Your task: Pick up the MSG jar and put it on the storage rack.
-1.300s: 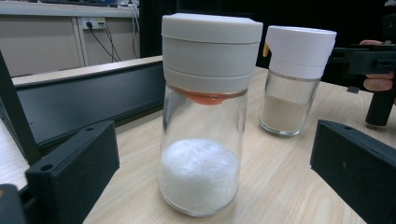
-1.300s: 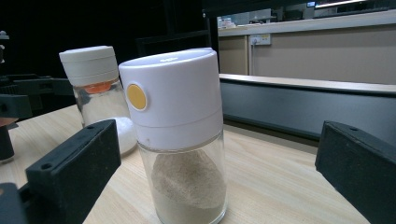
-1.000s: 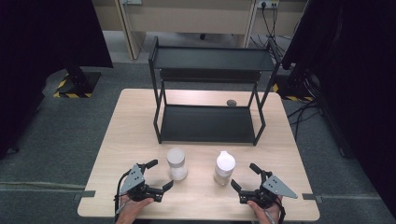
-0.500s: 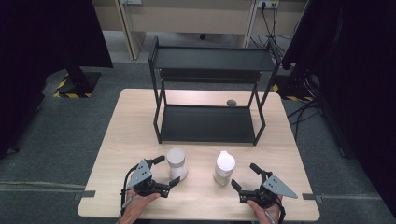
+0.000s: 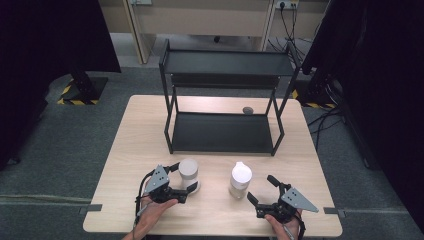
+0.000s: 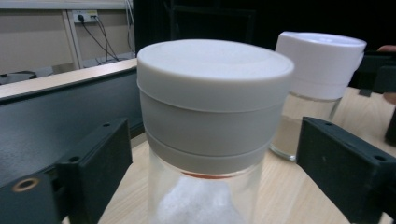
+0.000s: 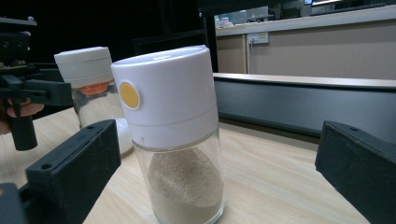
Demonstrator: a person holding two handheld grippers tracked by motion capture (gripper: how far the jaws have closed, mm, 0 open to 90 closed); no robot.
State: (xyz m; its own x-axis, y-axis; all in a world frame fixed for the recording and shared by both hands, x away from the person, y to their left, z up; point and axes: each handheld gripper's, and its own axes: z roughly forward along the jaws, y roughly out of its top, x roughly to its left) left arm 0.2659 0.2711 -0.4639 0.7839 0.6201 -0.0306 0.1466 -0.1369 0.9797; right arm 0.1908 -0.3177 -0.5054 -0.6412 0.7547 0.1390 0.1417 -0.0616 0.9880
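Observation:
A glass jar with a grey lid [image 5: 188, 172] holds white powder and stands at the front left of the table [image 5: 140, 135]. My left gripper [image 5: 184, 176] has its jaws on either side of this jar [image 6: 215, 116]; they have just been closing, and a narrow gap still shows on each side. To its right stands a jar with a white lid [image 5: 240, 179] and a yellow dot, holding beige powder [image 7: 173, 140]. My right gripper [image 5: 260, 187] stays open just short of it, with its jaws wide apart.
A black two-tier metal rack [image 5: 225, 132] stands in the middle of the table, behind both jars. A small grey object [image 5: 247, 110] lies on the table behind the rack. The table's front edge is close behind both hands.
My left gripper has moved forward and right until its jaws reach around the grey-lidded jar, and the jaws have narrowed. The right gripper and both jars have not moved.

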